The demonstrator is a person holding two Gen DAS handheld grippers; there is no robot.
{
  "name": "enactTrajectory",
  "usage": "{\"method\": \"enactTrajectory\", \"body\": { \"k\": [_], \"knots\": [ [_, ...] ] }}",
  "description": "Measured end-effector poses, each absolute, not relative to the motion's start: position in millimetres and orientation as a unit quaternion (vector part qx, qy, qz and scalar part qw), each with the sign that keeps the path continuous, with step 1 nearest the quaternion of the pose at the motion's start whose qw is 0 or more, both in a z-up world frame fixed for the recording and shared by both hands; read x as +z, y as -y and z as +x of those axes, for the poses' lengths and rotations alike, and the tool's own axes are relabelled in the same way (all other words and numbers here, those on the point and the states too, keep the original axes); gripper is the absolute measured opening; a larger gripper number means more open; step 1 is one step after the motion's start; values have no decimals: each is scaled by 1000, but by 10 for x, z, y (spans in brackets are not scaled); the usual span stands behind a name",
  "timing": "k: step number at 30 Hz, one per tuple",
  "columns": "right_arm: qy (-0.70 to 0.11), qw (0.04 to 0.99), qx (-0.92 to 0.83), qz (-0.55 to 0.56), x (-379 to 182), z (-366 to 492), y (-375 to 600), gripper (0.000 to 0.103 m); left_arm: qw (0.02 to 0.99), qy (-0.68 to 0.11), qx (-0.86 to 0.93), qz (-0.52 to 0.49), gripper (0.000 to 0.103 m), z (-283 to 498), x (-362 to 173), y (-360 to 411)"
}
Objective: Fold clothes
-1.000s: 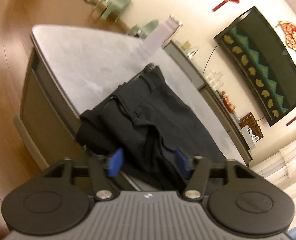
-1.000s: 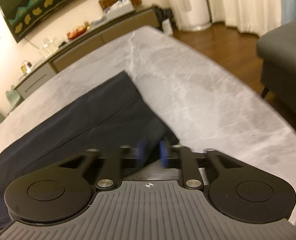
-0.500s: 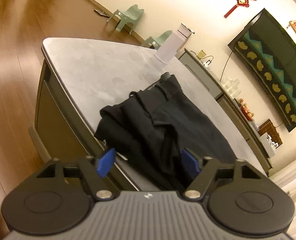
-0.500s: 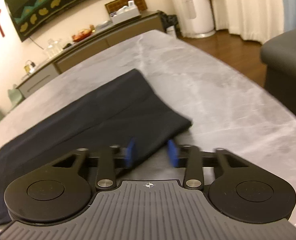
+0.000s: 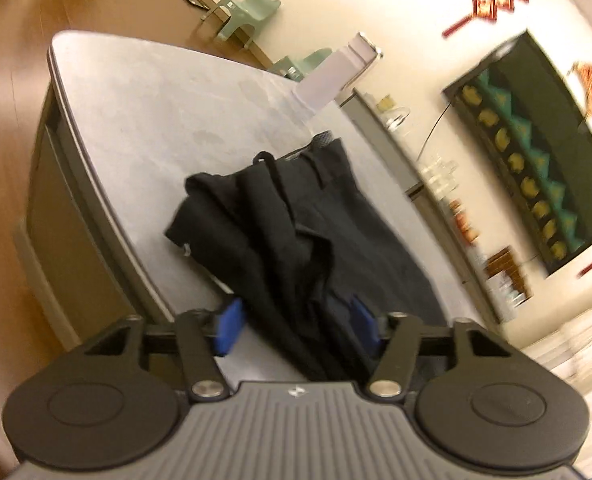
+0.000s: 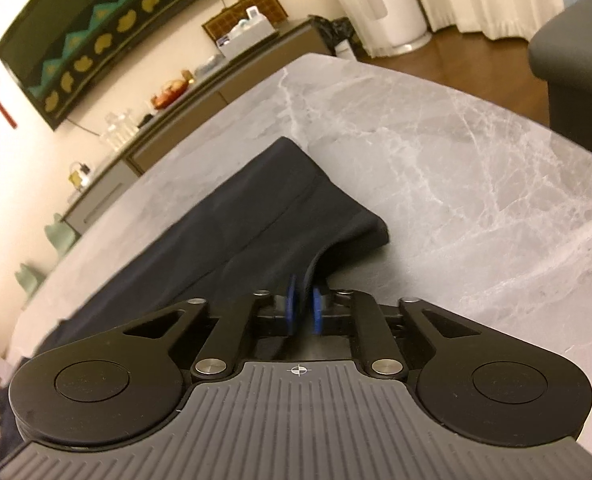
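Trousers (image 6: 255,220) on grey marble table (image 6: 456,140), right tongs (image 6: 304,307) pinching hem, left tongs (image 5: 293,324) spread.

Two wrist views, set low over one table

The left wrist view is aimed down along its fingers from close above the dark trousers (image 5: 296,232) at the table's (image 5: 143,120) near edge; the right wrist view is held near the hem end (image 6: 296,216), and the wall screen (image 6: 107,28) is shared by both
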State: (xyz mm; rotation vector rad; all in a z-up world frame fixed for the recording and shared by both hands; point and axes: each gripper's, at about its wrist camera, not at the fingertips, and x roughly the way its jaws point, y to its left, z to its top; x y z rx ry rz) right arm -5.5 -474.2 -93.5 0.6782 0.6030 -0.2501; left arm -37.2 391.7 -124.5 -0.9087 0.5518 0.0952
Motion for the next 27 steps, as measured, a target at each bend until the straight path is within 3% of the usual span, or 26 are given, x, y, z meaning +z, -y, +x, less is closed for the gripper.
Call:
{"method": "enactTrajectory", "body": {
  "k": [2,4,7,8,9,10,11,13,19,27],
  "knots": [
    [-291,893,-117,323,-924,-6,4693,32,854,-250,40,-454,73,-315,-1277,-3928],
    [-295,895,-114,314,-907,62,4627,33,849,-243,42,-467,73,-232,-1292,-3936],
    [-295,893,-129,313,-906,114,4615,28,848,-237,46,-472,71,-166,-1299,-3949],
    [-292,891,-141,318,-915,113,4635,20,851,-234,52,-468,72,-150,-1289,-3938],
    [-292,892,-144,314,-920,128,4628,17,856,-238,60,-455,67,-113,-1258,-3912],
    [-298,895,-138,301,-919,161,4590,16,855,-249,53,-452,46,-59,-1261,-3904],
    [-304,898,-132,288,-919,193,4553,9,853,-260,41,-451,11,-4,-1274,-3901],
    [-306,901,-131,278,-901,200,4542,4,852,-263,37,-452,10,-7,-1287,-3910],
    [-278,916,-116,265,-662,8,4559,3,875,-208,3,-436,7,-251,-872,-3853],
    [-190,953,-78,225,384,-194,4576,0,911,-61,-77,-400,7,158,656,-3642]
  ]
}}
